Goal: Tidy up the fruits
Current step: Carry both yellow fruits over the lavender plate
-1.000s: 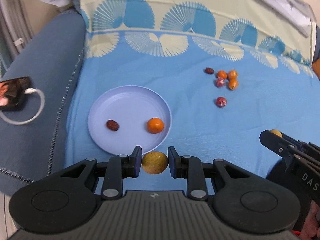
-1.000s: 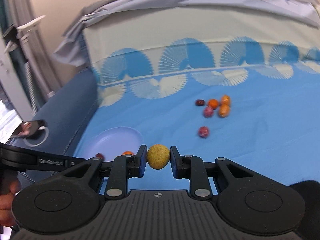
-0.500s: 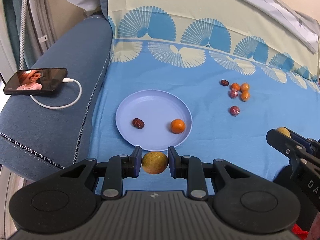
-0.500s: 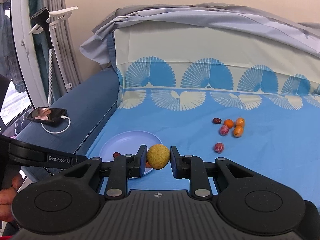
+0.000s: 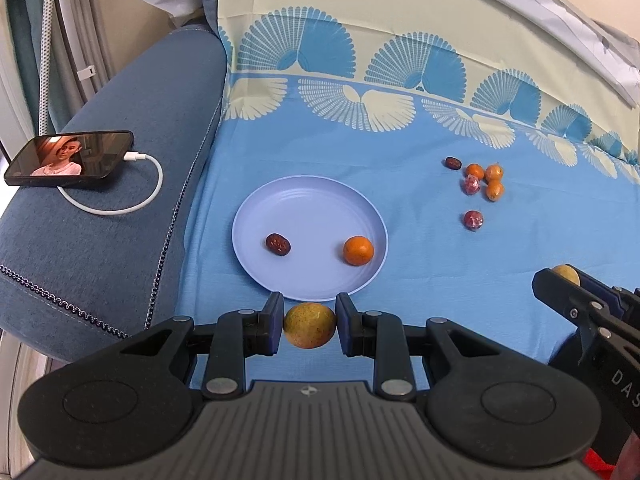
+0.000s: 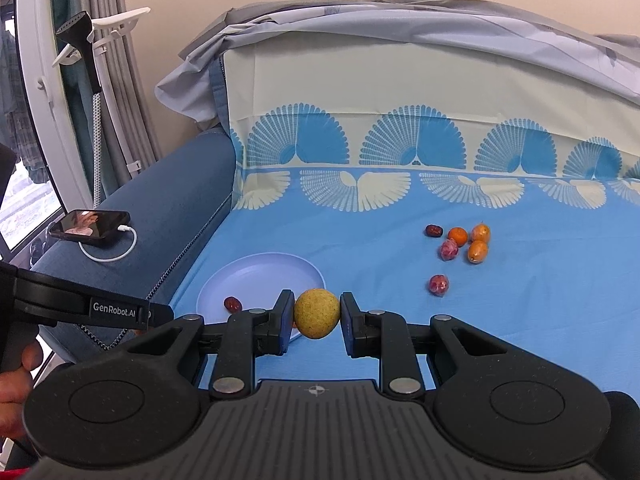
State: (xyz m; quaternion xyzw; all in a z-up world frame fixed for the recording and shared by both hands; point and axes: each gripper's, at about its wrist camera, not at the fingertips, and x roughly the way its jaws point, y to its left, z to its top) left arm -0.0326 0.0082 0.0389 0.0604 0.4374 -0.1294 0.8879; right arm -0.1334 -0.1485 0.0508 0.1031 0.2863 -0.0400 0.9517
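My left gripper (image 5: 310, 325) is shut on a yellow-green fruit (image 5: 310, 326), held just short of the near rim of a light blue plate (image 5: 310, 200). The plate holds a dark red date (image 5: 277, 244) and an orange (image 5: 358, 250). My right gripper (image 6: 317, 314) is shut on a second yellow-green fruit (image 6: 317, 313), above the cloth to the right of the plate (image 6: 256, 272). It also shows in the left wrist view (image 5: 564, 276). Several loose oranges (image 5: 489, 179), red fruits (image 5: 473, 220) and a date (image 5: 452, 163) lie on the blue cloth to the right.
A phone (image 5: 68, 159) with a white charging cable (image 5: 120, 208) lies on the sofa's blue armrest at the left. The patterned cloth (image 5: 400, 132) covers the seat and backrest. A garment steamer stand (image 6: 92, 92) stands beside the curtain.
Both grippers have pulled back and risen from the cloth, each still holding its fruit. The plate and loose fruits look farther away; the phone has come into view.
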